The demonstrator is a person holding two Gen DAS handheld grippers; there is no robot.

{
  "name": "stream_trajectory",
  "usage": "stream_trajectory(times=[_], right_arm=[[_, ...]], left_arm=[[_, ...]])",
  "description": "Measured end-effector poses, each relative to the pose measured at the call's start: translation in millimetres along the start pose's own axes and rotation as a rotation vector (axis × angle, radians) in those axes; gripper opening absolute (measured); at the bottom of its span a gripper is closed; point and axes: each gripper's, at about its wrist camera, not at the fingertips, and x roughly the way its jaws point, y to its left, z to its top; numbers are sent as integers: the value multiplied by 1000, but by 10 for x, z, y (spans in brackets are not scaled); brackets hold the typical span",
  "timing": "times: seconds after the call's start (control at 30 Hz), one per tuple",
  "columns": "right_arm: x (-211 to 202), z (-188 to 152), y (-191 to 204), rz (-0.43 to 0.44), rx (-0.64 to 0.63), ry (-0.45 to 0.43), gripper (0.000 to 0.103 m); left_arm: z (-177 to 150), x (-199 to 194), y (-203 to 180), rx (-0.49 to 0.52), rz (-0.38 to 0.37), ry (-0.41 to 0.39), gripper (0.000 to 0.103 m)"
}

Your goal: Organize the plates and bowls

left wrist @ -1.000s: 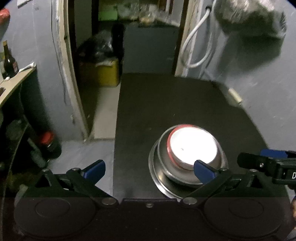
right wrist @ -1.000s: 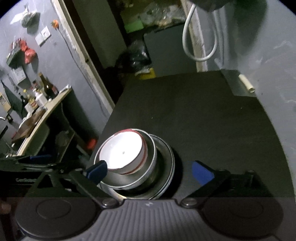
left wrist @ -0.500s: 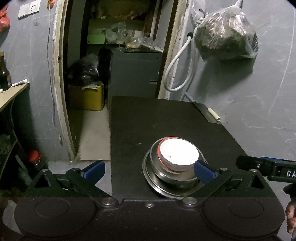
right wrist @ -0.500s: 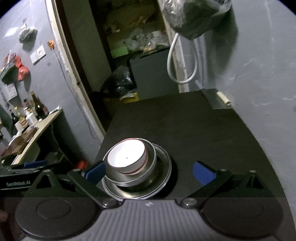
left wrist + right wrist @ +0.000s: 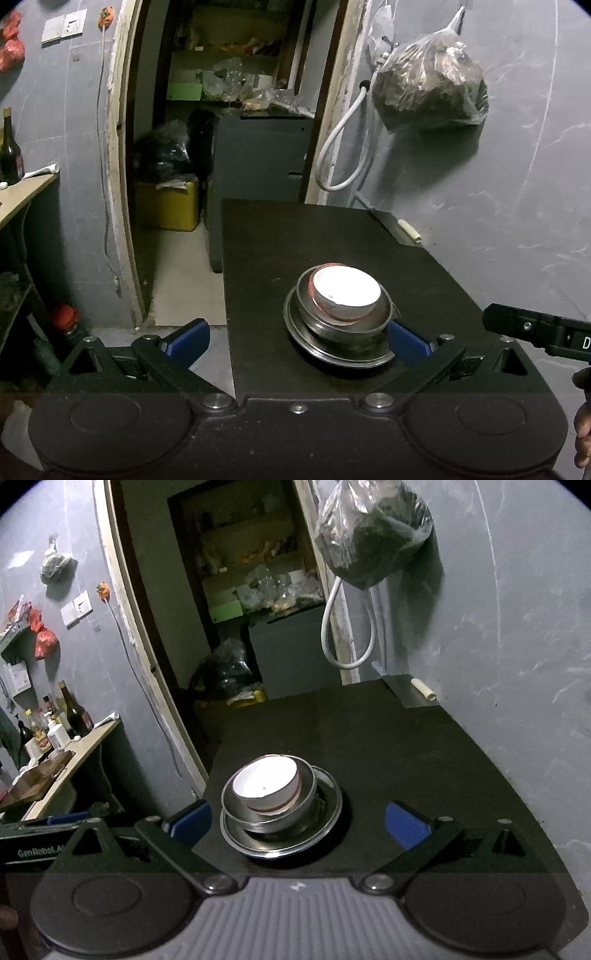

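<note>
Dark tabletop (image 5: pixel 325 236) carries one finished-looking stack near its front-left, white bowl (image 5: pixel 266 785) nested in steel bowl (image 5: pixel 273 812) on steel plate (image 5: pixel 325 821), while left gripper (image 5: pixel 295 341) and right gripper (image 5: pixel 297 821) hang spread and empty, nothing visibly left

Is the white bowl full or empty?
Empty. The white bowl shows only its bare inside, apart from one tiny dark speck. It sits inside the metal bowl.
</note>
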Motion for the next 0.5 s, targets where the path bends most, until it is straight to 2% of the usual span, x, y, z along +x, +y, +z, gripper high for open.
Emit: stream_trajectory(times=[0.27,0.5], right_arm=[[-217,-93,110,-23,-19,-27,103],[-435,-276,144,-43,-12,-45,103]], left_arm=[[-75,-215,49,4,-18,-28,102],[-259,-461,84,-1,-3,-56,102]])
